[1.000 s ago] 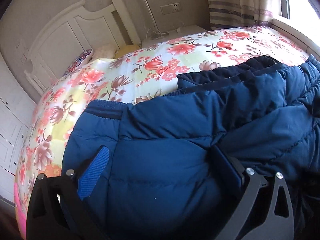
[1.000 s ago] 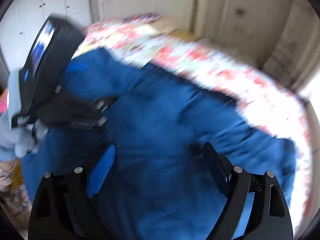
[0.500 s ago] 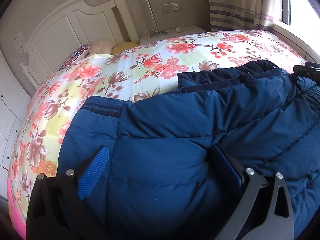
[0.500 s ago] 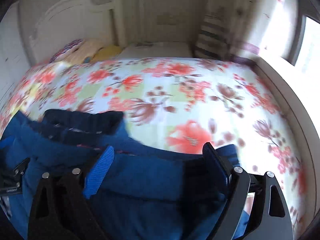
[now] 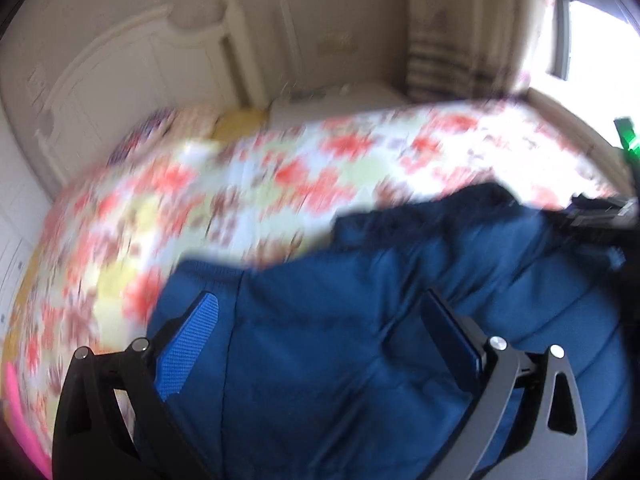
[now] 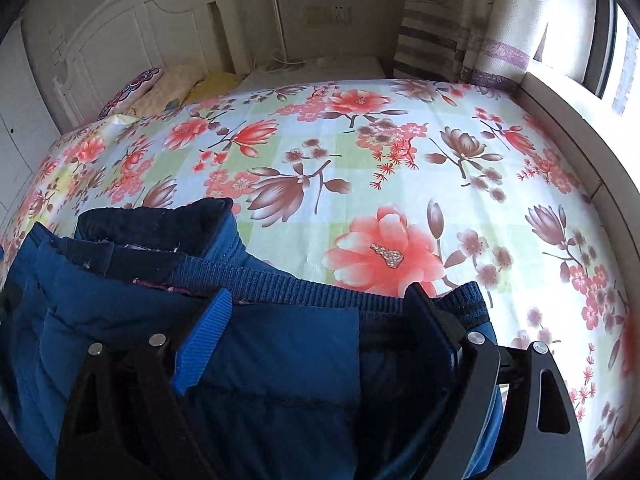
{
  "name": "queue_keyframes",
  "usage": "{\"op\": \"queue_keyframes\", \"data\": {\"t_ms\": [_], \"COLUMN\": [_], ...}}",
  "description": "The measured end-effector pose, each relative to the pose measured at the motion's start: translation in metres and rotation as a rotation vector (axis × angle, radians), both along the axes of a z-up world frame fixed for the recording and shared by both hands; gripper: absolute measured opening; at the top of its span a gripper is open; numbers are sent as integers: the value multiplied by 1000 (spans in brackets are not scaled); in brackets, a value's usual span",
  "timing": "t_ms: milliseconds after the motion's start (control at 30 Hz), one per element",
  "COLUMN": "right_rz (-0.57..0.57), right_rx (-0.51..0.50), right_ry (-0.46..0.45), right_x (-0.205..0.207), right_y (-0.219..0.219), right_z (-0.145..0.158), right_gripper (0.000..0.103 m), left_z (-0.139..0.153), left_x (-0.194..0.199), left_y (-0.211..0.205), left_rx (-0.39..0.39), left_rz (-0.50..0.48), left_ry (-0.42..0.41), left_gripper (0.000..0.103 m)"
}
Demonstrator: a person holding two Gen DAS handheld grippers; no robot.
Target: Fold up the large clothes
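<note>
Jacket [image 6: 280, 360] crosswise on floral bedsheet [image 6: 360, 160], ribbed hem toward headboard [image 6: 120, 32]

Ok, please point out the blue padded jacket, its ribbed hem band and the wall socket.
Blue padded jacket [image 6: 280, 364], right wrist view, on a quilted panel.
Ribbed hem band [image 6: 304, 290], right wrist view, mid band.
Wall socket [image 6: 339, 14], right wrist view, on its plate.

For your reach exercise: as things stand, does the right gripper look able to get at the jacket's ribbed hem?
Probably yes. The right gripper stands open directly over the ribbed hem of the blue jacket, and nothing lies between them on the bed.
</note>
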State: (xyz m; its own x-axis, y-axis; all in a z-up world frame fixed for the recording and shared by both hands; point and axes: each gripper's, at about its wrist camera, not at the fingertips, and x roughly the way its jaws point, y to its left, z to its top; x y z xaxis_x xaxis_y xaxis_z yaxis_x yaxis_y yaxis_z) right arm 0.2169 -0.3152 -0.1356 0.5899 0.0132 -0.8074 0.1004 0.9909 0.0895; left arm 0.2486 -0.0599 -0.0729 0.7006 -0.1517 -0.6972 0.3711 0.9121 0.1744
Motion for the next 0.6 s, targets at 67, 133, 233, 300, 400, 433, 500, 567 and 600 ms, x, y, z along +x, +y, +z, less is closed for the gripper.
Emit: {"op": "queue_keyframes", "data": {"t_ms": [67,133,233,300,400,433,500,567,600], "right_rz": [-1,1,29,42,49,46,23,-8,-38], "right_rx": [-10,-1,77,92,78,94,123,171,222], "right_ry": [-5,-13,-16,-57,-205,-251,-322,-349,-352], "right_x": [-1,-3,-7,-27,-88,-113,-173,-233,-264], "right_y": [0,-2,-9,-16,-27,-34,-51,-69,-80], "right_z": [1,2,8,29,68,77,86,77,66], "right_gripper": [82,82,83,82,82,86,88,88,88], "left_z": [-2,-27,-65,-65,-65,-63,-58,-42,-32], "left_x": [22,51,91,99,96,95,90,81,72], "left_y": [-19,-28,4,26,29,27,26,33,35], "left_rx": [72,167,-34,-162,-166,-152,-154,-177,-186], "left_rz": [-1,55,79,84,78,80,89,115,124], "left_ry": [-30,7,220,281,262,246,211,135,97], "left_gripper": [101,101,101,101,101,101,101,101,101]}}
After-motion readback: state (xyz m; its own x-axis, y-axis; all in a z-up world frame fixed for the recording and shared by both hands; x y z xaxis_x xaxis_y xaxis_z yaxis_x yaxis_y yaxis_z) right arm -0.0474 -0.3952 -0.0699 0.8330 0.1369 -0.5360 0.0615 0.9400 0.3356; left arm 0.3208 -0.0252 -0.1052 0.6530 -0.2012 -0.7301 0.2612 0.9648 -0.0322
